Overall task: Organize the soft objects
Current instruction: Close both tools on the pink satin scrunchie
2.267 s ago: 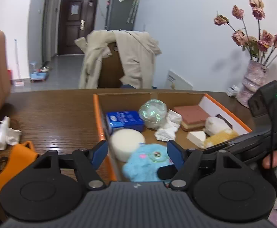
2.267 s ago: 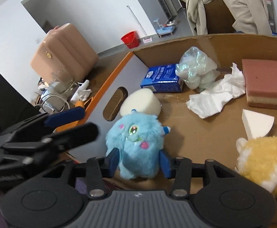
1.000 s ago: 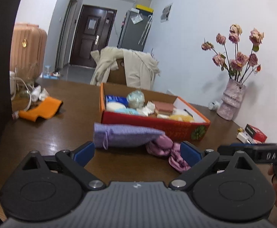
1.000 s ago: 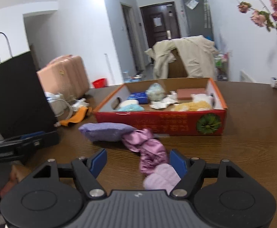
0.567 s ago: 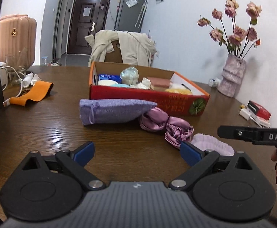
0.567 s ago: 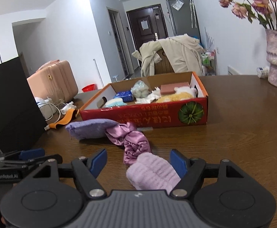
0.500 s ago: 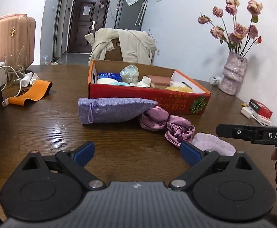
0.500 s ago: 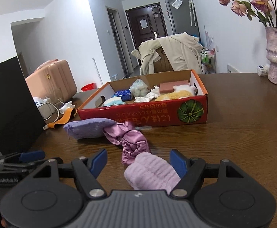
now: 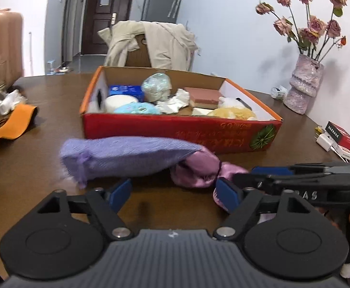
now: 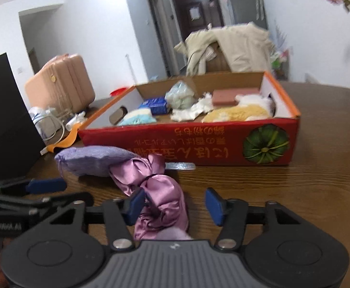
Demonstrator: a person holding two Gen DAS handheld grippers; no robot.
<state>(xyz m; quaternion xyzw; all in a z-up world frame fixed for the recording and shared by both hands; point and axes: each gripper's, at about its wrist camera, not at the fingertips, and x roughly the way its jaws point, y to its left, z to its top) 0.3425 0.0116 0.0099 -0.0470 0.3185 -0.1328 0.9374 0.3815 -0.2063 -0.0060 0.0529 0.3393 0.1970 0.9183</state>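
A red cardboard box point(image 9: 175, 129) point(image 10: 199, 141) on the wooden table holds soft toys, sponges and tissues. In front of it lie a lavender cloth pouch point(image 9: 127, 158) point(image 10: 91, 158) and a pink satin scrunchie point(image 9: 196, 170) point(image 10: 160, 199). A pale pink fluffy item point(image 10: 170, 235) peeks out just under my right gripper. My left gripper point(image 9: 173, 192) is open and empty, just short of the pouch. My right gripper point(image 10: 173, 204) is open, its fingers on either side of the scrunchie's near end; it also shows in the left wrist view point(image 9: 271, 174).
An orange strap point(image 9: 12, 124) and white cables lie at the table's left. A vase of dried roses point(image 9: 302, 88) and small red and white boxes point(image 9: 338, 139) stand at the right. A black bag point(image 10: 4, 124) stands at the left. A chair draped with a coat is behind the box.
Both grippers have moved forward and lower toward the items in front of the box. The right gripper now straddles the pink scrunchie, and the fluffy pink item has slipped under it.
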